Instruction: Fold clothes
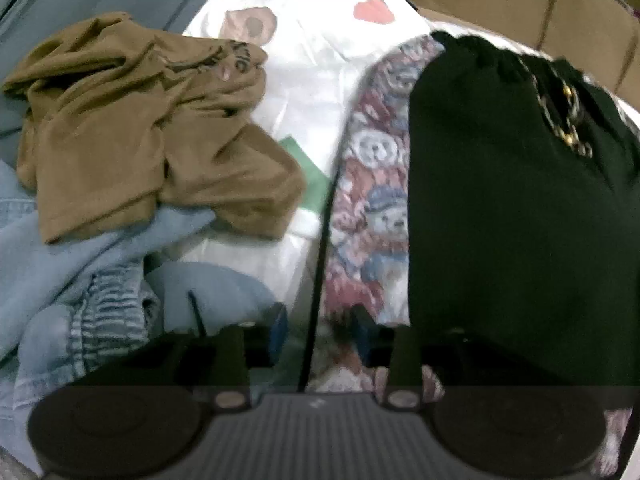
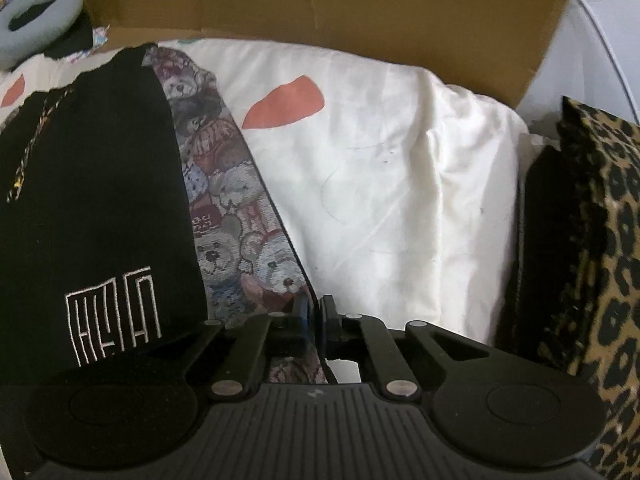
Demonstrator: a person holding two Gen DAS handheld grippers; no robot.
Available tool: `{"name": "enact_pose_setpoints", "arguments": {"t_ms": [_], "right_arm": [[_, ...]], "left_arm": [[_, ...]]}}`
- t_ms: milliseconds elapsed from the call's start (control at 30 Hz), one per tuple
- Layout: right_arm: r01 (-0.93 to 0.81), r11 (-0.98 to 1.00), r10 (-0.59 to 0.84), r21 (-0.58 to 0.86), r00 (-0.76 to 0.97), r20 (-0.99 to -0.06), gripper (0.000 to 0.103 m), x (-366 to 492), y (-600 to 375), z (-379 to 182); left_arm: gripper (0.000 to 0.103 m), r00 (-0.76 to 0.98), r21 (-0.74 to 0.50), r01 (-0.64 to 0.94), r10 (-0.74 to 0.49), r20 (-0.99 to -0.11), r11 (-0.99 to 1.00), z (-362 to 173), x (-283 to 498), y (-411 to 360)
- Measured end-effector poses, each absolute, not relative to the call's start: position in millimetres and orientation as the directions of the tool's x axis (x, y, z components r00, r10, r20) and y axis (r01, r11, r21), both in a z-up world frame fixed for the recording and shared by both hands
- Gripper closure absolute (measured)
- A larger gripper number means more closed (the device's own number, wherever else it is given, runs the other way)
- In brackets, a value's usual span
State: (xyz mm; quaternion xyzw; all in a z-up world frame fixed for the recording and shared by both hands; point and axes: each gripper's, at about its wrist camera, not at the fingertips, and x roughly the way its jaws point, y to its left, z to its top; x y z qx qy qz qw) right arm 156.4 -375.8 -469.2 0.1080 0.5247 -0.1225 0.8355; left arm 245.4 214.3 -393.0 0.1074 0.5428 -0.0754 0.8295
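right claw [image 2: 314, 316]: pinched on the teddy-bear cloth [image 2: 236, 208] edge | left claw [image 1: 320, 332]: part open, astride its other edge, grip unclear | cloth: long strip running away from both claws over white bedding [image 2: 400, 200] | black garment [image 2: 92, 200] lying on it

Black tongs [image 2: 314, 312], blue pads, silver rivets

Black garment [image 2: 92, 208] with white embroidered logo draped over teddy-bear print fabric [image 2: 232, 216], brown shirt [image 1: 148, 132] crumpled nearby, blue denim [image 1: 60, 280] bunched beside it
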Motion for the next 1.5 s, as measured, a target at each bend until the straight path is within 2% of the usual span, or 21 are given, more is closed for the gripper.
{"name": "enact_pose_setpoints", "arguments": {"t_ms": [67, 100, 800, 1067, 1267, 1333, 1400, 1500], "right_arm": [[0.330, 0.942, -0.093, 0.057, 0.421, -0.902, 0.094, 149.9, -376.1, -467.5], [0.333, 0.941, -0.096, 0.055, 0.420, -0.903, 0.092, 146.7, -375.6, -467.3], [0.479, 0.871, -0.109, 0.110, 0.407, -0.907, 0.083, 47.1, -392.0, -464.3], [0.513, 0.846, -0.104, 0.142, 0.421, -0.901, 0.081, 6.6, -392.8, -446.6], [0.515, 0.841, -0.101, 0.165, 0.450, -0.887, 0.081, -9.9, -391.7, -440.4], [0.510, 0.842, -0.097, 0.176, 0.463, -0.881, 0.078, -9.4, -391.0, -440.5], [0.512, 0.835, -0.089, 0.200, 0.484, -0.870, 0.065, -7.5, -392.7, -440.7], [0.528, 0.817, -0.084, 0.230, 0.505, -0.859, 0.059, -4.6, -397.2, -443.9]], "left_arm": [[0.083, 0.383, 0.111, 0.235, 0.013, -0.924, 0.966, -398.2, 241.8, 217.3], [0.083, 0.377, 0.110, 0.226, 0.018, -0.926, 0.968, -400.0, 239.6, 220.5], [0.081, 0.339, 0.175, 0.238, 0.087, -0.937, 0.955, -379.7, 194.0, 243.8], [0.080, 0.356, 0.161, 0.158, 0.096, -0.930, 0.974, -352.7, 166.1, 277.3], [0.062, 0.392, 0.101, 0.119, 0.046, -0.919, 0.988, -344.1, 153.4, 283.4], [0.061, 0.396, 0.085, 0.123, 0.030, -0.918, 0.989, -347.1, 152.3, 280.8], [0.061, 0.399, 0.064, 0.116, 0.012, -0.917, 0.991, -350.8, 152.7, 279.3], [0.058, 0.407, 0.039, 0.101, -0.005, -0.914, 0.994, -356.1, 152.8, 278.0]]}}
